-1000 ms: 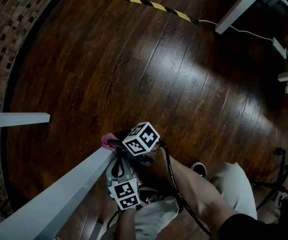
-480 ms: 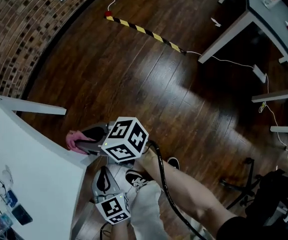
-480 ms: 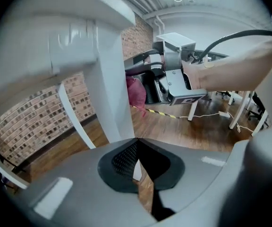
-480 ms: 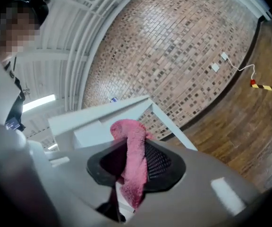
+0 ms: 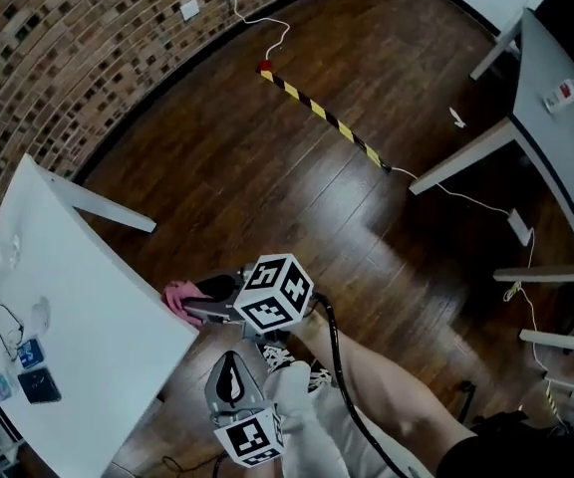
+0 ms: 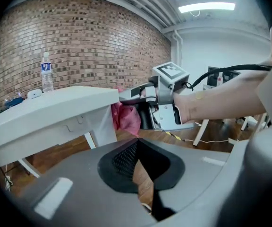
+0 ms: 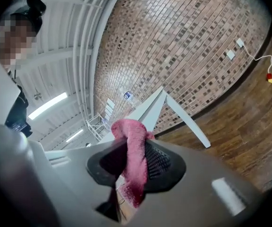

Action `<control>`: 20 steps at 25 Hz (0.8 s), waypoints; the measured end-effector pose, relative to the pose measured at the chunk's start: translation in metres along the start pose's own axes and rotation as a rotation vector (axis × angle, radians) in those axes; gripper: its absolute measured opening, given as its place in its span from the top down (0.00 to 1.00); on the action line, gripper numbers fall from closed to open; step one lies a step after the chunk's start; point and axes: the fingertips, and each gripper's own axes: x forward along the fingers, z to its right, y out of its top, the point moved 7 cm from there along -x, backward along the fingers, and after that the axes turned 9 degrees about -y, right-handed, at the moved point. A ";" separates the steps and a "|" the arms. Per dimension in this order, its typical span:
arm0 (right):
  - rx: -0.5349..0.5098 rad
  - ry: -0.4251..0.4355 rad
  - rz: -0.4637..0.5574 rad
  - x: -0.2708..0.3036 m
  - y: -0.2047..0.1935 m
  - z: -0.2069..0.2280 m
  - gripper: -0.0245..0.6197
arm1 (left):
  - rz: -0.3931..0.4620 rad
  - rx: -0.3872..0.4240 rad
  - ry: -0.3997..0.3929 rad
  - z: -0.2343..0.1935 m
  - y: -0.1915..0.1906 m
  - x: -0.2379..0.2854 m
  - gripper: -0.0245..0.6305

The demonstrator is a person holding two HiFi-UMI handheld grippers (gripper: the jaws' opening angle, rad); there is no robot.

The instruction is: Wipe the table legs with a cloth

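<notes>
Nearest to me, the left gripper point(image 5: 231, 364) sits low beside the person's trouser leg and a patterned shoe point(image 5: 289, 355). Its jaws meet at the tips with nothing between them, and I see only a sliver of wooden floor point(image 5: 267, 167) past the pads. Just beyond it is the right gripper point(image 5: 199, 305), pointing left with its jaws clamped on the pink cloth point(image 5: 177, 295). The cloth stands up out of the pads and hangs down below them. From the left gripper view, the cloth is tucked under the near right corner of the white table point(image 5: 98, 317), right up against the top of the table leg point(image 6: 103, 126) there. I can't tell how firmly it presses. On the left part of the tabletop I make out a pair of glasses point(image 5: 8, 322), two small dark flat things point(image 5: 36, 384) and a water bottle point(image 6: 46, 72). Another leg point(image 5: 103, 203) slants out from the table's far side. Farther off, a yellow-and-black striped strip point(image 5: 322, 115) lies across the floor. A grey table point(image 5: 556, 118) stands at the far right, and a curved brick wall point(image 5: 88, 28) with wall sockets point(image 5: 189, 8) closes the far left.
</notes>
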 end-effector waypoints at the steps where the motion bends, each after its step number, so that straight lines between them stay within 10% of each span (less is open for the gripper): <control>1: 0.000 0.011 -0.023 0.002 0.003 0.003 0.83 | 0.015 -0.013 0.018 0.002 0.007 0.004 0.97; 20: -0.020 0.331 -0.408 0.094 0.057 0.040 0.83 | 0.058 -0.405 0.397 -0.029 0.087 0.100 0.97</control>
